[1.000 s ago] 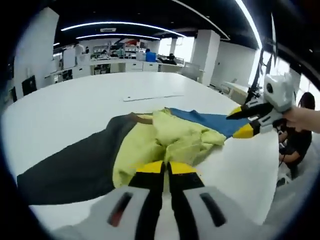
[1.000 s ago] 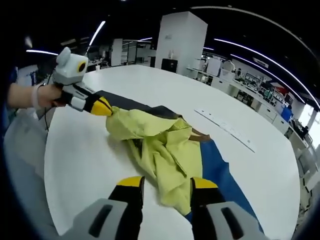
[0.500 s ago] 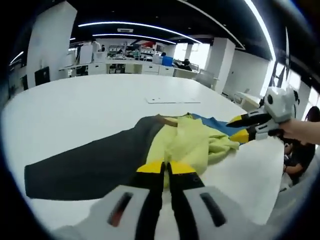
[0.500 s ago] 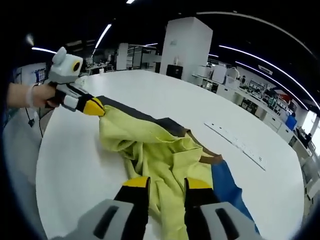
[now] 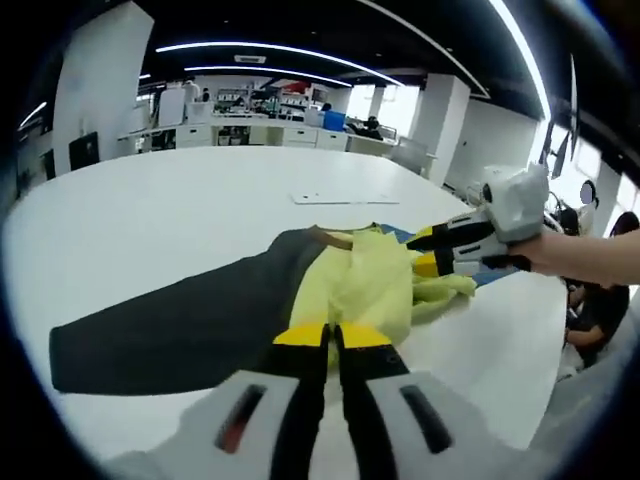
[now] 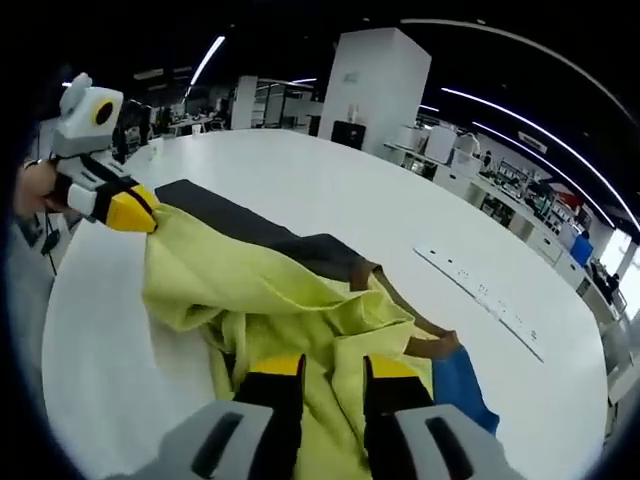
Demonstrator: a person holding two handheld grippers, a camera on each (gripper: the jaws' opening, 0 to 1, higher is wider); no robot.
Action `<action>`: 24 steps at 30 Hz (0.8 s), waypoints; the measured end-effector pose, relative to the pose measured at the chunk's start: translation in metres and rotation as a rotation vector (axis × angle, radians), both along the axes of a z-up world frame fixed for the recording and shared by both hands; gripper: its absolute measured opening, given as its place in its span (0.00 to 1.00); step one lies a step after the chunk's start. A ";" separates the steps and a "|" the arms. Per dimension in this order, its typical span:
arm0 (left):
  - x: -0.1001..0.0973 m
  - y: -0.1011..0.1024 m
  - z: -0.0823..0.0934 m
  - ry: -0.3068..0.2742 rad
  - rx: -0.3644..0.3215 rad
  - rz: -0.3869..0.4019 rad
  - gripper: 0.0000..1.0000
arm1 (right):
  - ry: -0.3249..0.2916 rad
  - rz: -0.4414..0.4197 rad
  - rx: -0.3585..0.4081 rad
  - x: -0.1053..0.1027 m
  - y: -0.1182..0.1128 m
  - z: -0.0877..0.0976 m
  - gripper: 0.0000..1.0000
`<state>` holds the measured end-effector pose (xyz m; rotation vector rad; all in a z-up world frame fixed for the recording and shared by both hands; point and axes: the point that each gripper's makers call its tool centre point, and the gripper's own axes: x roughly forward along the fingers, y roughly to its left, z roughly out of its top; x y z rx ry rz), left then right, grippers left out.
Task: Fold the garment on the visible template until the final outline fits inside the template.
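The limp, light yellow-green fabric garment (image 6: 270, 300) lies bunched mid-table over the dark grey and blue template sheet (image 5: 170, 320), the left gripper (image 5: 322, 335) pinching its near corner, the right gripper (image 6: 320, 368) narrowly clamping a slack fold; edges grip best.
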<state>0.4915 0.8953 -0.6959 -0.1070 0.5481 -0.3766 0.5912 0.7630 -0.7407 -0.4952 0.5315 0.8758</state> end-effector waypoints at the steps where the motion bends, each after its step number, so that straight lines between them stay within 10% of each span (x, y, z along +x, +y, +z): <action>1: 0.000 0.000 0.000 0.000 0.000 0.000 0.01 | 0.003 -0.007 0.000 0.002 0.001 -0.002 0.18; 24: -0.003 0.002 0.002 0.001 0.000 0.000 0.01 | -0.007 -0.048 -0.023 0.010 -0.010 -0.001 0.00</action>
